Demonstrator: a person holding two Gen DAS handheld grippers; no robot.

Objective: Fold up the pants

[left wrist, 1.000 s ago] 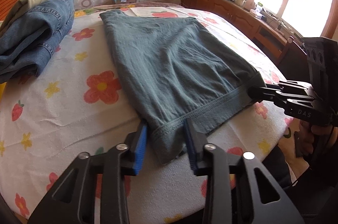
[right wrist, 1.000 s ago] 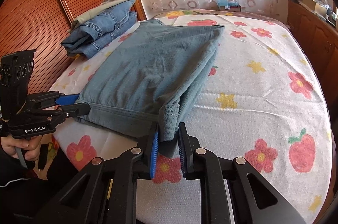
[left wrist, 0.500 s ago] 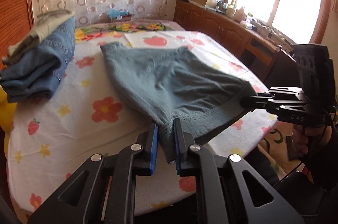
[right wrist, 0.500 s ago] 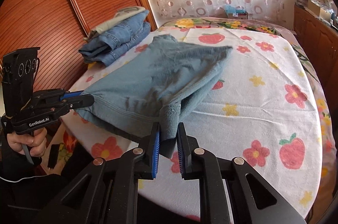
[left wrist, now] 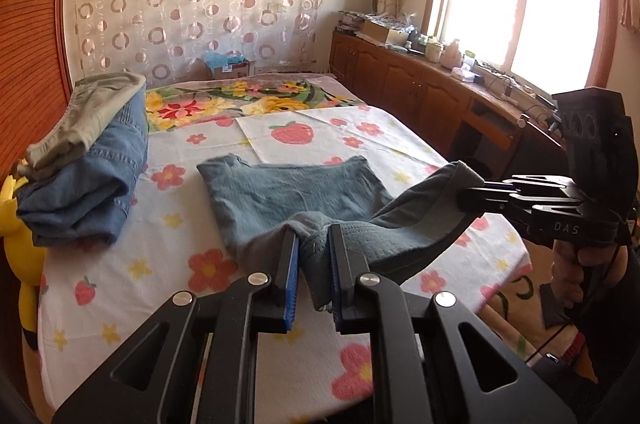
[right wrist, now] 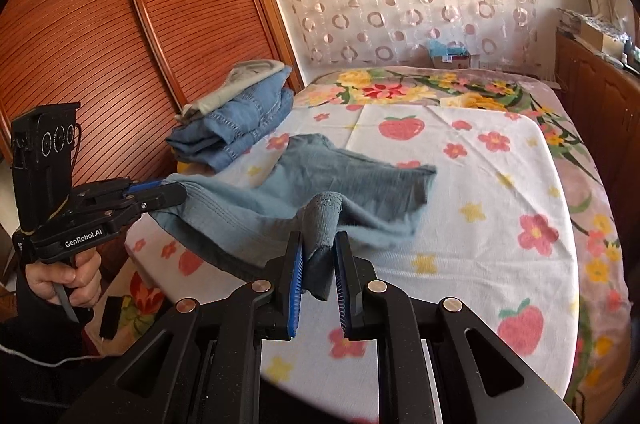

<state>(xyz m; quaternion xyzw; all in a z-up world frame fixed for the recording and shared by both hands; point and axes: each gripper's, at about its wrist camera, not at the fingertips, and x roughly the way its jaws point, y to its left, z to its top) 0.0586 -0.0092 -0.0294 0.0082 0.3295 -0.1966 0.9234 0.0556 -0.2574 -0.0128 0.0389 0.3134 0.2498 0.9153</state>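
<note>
Your left gripper (left wrist: 313, 264) is clenched on the waistband corner of the grey-blue pants (left wrist: 288, 191); blue pads bite the bunched fabric, hem end poking out below the jaws. Your right gripper (right wrist: 319, 268) is clamped on the opposite waistband corner, same picture: fabric rolled between the pads. In the left wrist view the right gripper (left wrist: 470, 201) shows at the right edge with its tips on the cloth, your hand (left wrist: 580, 264) on its handle. In the right wrist view the left gripper (right wrist: 176, 193) shows at the left edge, hand (right wrist: 66, 280) on its trigger.

The waistband hangs in the air between the two grippers, sagging in the middle (not taut). The leg end of the pants lies flat on the floral bedsheet (left wrist: 120, 284), near the middle of the bed.

Further out: a folded stack of blue jeans (left wrist: 88, 183) with a beige garment (left wrist: 92, 107) on top, at the bed's left edge, apart from the pants. A yellow plush toy (left wrist: 20, 248) sits just beside the stack. Wooden cabinets (left wrist: 404, 91) run under the window (left wrist: 520, 7).
</note>
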